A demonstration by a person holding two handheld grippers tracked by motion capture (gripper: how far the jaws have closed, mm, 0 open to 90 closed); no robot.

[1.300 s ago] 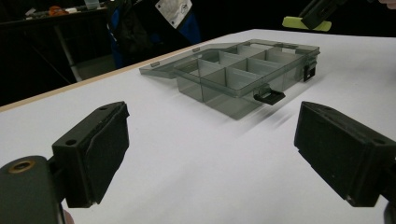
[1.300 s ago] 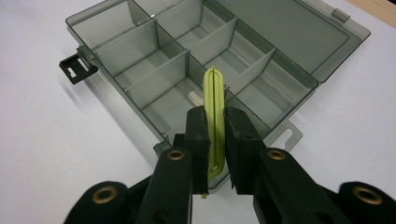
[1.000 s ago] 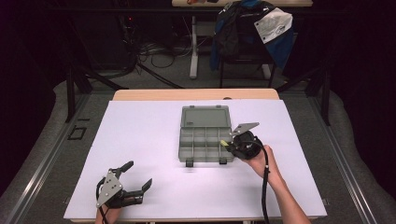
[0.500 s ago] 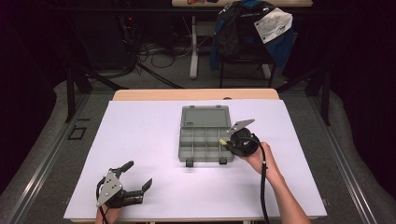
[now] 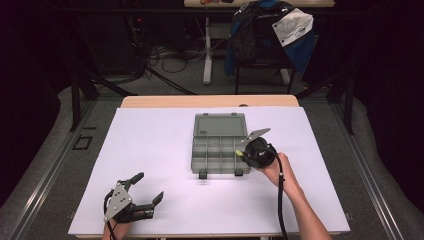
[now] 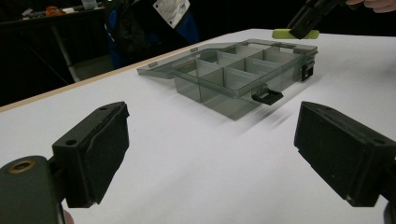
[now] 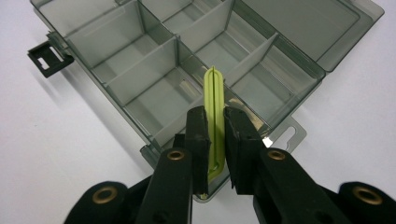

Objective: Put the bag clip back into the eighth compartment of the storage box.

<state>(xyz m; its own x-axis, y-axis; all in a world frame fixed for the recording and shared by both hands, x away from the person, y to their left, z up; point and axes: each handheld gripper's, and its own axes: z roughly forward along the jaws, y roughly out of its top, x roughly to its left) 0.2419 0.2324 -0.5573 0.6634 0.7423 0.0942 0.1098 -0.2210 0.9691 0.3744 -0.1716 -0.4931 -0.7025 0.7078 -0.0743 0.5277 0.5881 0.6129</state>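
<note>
Right gripper view: the right claw (image 7: pixel 215 135) pinches a thin green strip (image 7: pixel 215 112) upright above the open compartment box (image 7: pixel 140 60).

Right claw (image 7: pixel 215 135) clamped shut, left claw (image 5: pixel 148 191) gaping, apparently resting low.

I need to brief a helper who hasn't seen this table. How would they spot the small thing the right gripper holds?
On the white table lies an open grey compartment box. At its right edge the right gripper pinches a thin yellow-green strip on edge, the one bright thing among grey and black.
</note>
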